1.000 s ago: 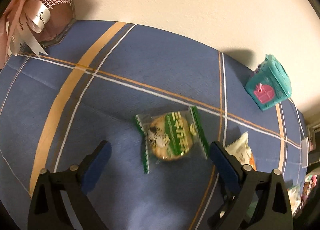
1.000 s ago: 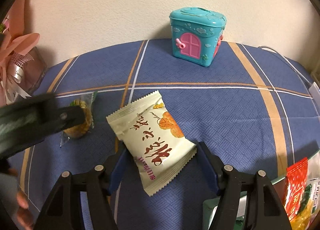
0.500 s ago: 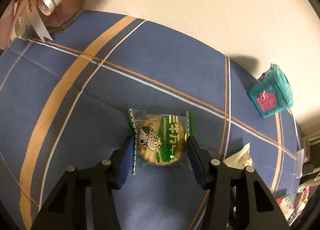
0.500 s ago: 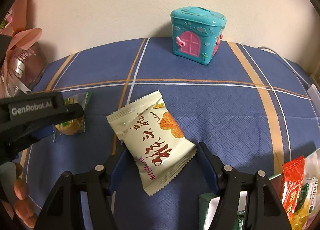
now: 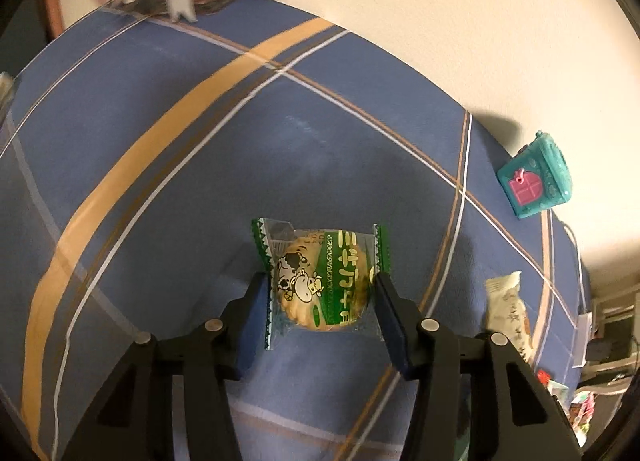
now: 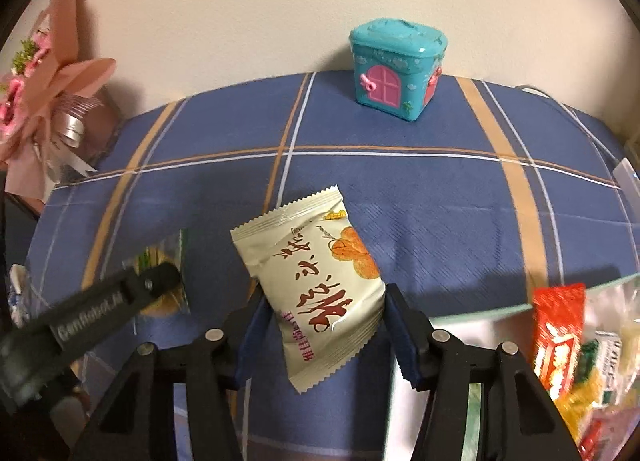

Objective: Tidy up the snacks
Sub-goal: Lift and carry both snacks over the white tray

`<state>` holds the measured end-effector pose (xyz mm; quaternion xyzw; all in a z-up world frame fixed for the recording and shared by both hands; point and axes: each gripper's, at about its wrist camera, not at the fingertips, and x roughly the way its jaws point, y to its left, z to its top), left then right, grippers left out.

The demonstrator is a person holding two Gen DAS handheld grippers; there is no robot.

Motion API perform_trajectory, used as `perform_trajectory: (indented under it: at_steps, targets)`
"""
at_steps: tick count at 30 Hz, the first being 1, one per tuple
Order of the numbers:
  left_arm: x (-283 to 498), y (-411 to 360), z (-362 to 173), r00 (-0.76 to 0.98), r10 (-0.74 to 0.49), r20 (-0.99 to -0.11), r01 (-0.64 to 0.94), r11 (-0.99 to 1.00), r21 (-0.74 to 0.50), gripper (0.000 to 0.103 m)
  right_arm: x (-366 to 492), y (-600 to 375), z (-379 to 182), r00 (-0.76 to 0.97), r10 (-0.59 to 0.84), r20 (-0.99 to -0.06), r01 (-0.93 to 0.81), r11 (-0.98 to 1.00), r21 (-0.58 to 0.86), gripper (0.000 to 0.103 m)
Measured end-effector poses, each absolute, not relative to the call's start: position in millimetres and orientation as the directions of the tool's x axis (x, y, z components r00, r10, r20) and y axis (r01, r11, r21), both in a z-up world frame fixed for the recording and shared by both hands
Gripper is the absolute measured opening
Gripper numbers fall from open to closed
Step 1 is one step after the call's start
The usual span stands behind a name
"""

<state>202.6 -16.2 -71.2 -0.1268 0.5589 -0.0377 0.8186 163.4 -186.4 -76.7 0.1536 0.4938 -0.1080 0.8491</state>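
My left gripper [image 5: 320,285] is shut on a clear green-edged cookie packet [image 5: 320,281] with a cow picture, holding it above the blue plaid tablecloth [image 5: 180,189]. My right gripper [image 6: 322,301] is shut on a cream snack packet [image 6: 312,281] with red writing, lifted off the cloth. The left gripper's arm [image 6: 92,321] crosses the lower left of the right wrist view, with the cookie packet [image 6: 160,261] partly hidden behind it. The cream packet [image 5: 508,313] also shows at the right of the left wrist view.
A teal toy house box [image 6: 396,69] stands at the back by the wall. A pink bouquet with ribbon [image 6: 52,101] is at the back left. A clear container [image 6: 580,349] holding several snack packets sits at the lower right.
The left gripper closed on the cookie packet and lifted it. The right gripper closed on the cream packet and raised it, moving nearer the snack container.
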Motion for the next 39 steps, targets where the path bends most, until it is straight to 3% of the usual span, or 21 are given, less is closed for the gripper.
perform_trajectory:
  at_steps: [15,39]
  targets:
    - [107.5,-10.1,-42.5,0.353,-0.237,-0.905,-0.107,0.951,-0.291,0.054,75.4,-186.3,-21.0,0.472,0.005,-0.882,0.387,0.897,0.212,0.059]
    - [21.8,-3.1,-22.1,0.338,-0.359,-0.870,-0.036,0.919,-0.393,0.054,-31.9,-171.3,6.8,0.485,-0.113,-0.867,0.382,0.919,0.093,0.059]
